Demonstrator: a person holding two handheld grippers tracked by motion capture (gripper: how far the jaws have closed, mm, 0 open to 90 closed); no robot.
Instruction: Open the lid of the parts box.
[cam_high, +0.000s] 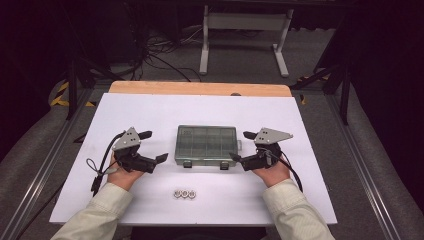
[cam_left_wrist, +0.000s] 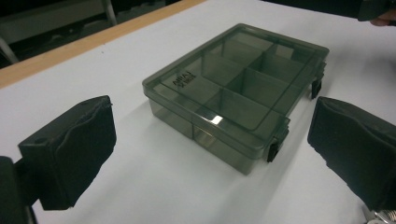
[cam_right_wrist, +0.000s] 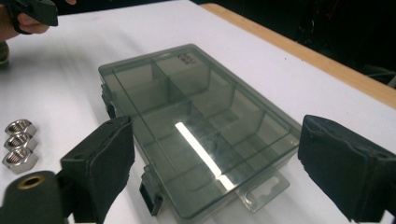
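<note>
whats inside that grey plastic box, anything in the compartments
The box is shut, its see-through lid down. Through it, dividers and compartment floors show bare, with nothing lying in them. Glare hides a strip of one compartment. The three nuts sit outside on the table.

White table bears a compartment box and three nuts.

A lab or test room: a white bench with a wooden edge stands on grey carpet, with metal rails on both sides, loose cables on the floor, a white stand behind, and dark surroundings.
</note>
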